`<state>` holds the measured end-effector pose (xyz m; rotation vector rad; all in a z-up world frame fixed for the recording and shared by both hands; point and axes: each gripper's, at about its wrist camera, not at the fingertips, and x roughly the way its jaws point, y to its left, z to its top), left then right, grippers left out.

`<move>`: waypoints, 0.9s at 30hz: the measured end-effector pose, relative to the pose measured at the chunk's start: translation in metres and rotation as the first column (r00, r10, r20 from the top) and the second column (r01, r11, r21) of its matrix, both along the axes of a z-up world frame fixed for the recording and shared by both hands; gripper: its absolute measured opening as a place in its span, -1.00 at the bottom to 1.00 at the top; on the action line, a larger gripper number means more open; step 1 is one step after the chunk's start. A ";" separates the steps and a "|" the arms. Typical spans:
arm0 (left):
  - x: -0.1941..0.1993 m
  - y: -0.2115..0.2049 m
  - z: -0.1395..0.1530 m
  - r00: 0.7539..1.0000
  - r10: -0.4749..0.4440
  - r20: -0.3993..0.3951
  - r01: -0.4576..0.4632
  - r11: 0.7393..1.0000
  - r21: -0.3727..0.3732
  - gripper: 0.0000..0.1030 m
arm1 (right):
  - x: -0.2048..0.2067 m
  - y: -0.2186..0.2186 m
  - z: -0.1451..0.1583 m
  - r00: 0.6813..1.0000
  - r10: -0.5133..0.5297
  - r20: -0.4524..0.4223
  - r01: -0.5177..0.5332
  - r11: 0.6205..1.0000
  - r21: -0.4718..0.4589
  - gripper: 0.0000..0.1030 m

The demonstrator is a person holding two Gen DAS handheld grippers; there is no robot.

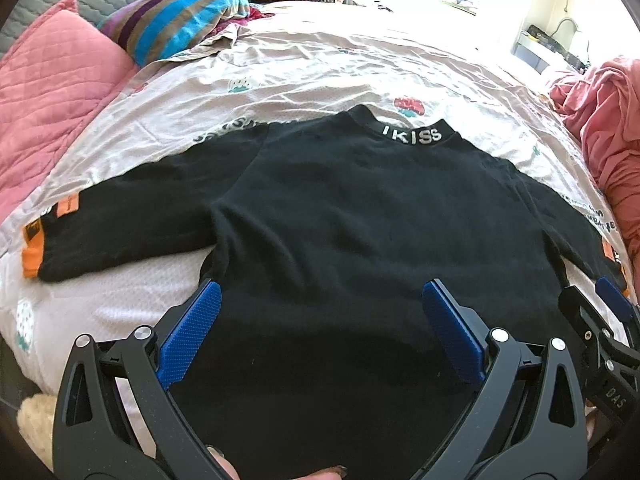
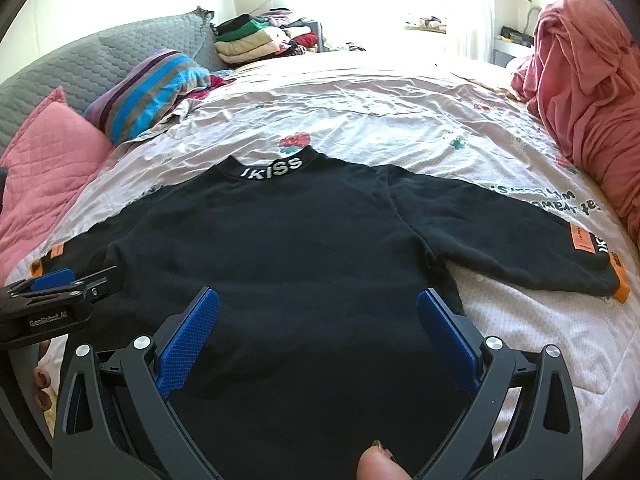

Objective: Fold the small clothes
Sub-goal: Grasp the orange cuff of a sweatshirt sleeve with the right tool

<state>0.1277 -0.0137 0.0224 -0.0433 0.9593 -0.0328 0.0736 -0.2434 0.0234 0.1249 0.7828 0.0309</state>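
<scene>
From my left hand-held gripper [image 1: 322, 300], jaws spread wide and holding nothing, one black sweatshirt [image 1: 340, 220] lies flat on the bed [image 1: 300, 60] straight ahead of the fingers. Its lower body runs between my two blue pads [image 1: 192, 332]. The collar [image 1: 412, 134], lettered in white, points away from me. Two sleeves are spread out to either side, each ending in an orange cuff; the left cuff [image 1: 32, 252] sits far out to my left. At my right edge a second tool shows, my right hand-held gripper [image 1: 612, 304]. Beyond the sweatshirt, to my left, rest one pink pillow [image 1: 52, 92] and one striped pillow [image 1: 180, 12].

From my right hand-held gripper [image 2: 318, 300], also released and empty, the same sweatshirt [image 2: 280, 240] fills the space ahead and between its pads. The collar [image 2: 272, 168] faces away, and the right sleeve [image 2: 500, 240] stretches off to my right, bearing one orange patch [image 2: 580, 236] and an orange cuff. My left hand-held gripper [image 2: 60, 280] sits low at my left, over the other sleeve. One heap of pink cloth [image 2: 588, 92] rises far right, and one stack of folded clothes [image 2: 256, 40] sits well beyond.
</scene>
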 end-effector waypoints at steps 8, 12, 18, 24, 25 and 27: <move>0.026 -0.013 -0.002 1.000 -0.025 -0.009 0.025 1.000 -0.012 0.84 | 0.026 -0.039 -0.010 0.993 -0.110 -0.038 0.111 0.994 0.022 0.92; 0.039 -0.020 -0.006 0.998 -0.055 -0.036 0.053 0.997 -0.064 0.84 | 0.031 -0.067 -0.015 0.980 -0.190 -0.052 0.192 0.981 0.032 0.92; 0.054 -0.032 -0.013 0.997 -0.067 -0.048 0.064 0.996 -0.054 0.84 | 0.026 -0.116 -0.022 0.949 -0.309 -0.068 0.312 0.949 0.041 0.92; 0.068 -0.047 -0.025 0.994 -0.100 -0.051 0.099 0.995 -0.021 0.84 | 0.010 -0.172 -0.033 0.890 -0.446 -0.095 0.452 0.890 0.055 0.92; 0.070 -0.048 -0.027 0.993 -0.103 -0.056 0.102 0.995 -0.022 0.84 | 0.006 -0.183 -0.036 0.874 -0.474 -0.102 0.481 0.875 0.054 0.92; 0.074 -0.049 -0.032 0.992 -0.108 -0.065 0.105 0.994 -0.037 0.84 | -0.001 -0.202 -0.040 0.848 -0.516 -0.117 0.525 0.849 0.060 0.92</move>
